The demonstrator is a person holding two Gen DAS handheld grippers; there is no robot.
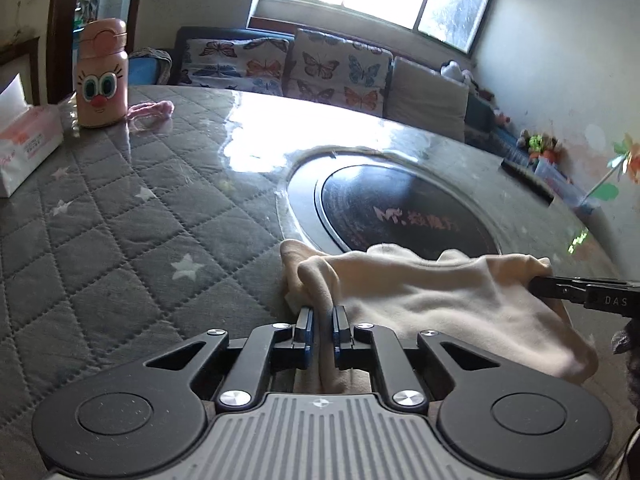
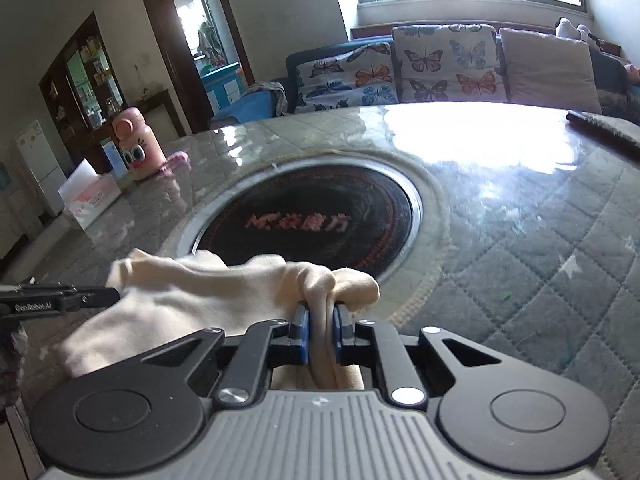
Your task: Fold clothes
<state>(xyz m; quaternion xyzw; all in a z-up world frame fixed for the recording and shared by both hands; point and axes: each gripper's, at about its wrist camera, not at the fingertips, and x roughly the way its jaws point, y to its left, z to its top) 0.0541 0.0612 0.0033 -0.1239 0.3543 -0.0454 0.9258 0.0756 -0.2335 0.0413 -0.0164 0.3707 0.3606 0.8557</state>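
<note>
A cream cloth garment (image 1: 420,288) hangs stretched between my two grippers above the near edge of the grey quilted table (image 1: 120,240). My left gripper (image 1: 322,316) is shut on its left end. My right gripper (image 2: 322,312) is shut on its right end, where the cloth (image 2: 192,300) bunches over the fingers. The right gripper also shows in the left wrist view (image 1: 538,282) at the right edge. The left gripper shows in the right wrist view (image 2: 114,294) at the left edge.
A dark round inset hotplate (image 1: 400,208) lies in the table's middle, just beyond the garment. A pink cartoon bottle (image 1: 102,76), a tissue box (image 1: 24,144) and a pink cloth (image 1: 154,109) stand far left. A black remote (image 1: 528,178) lies far right. A sofa stands behind.
</note>
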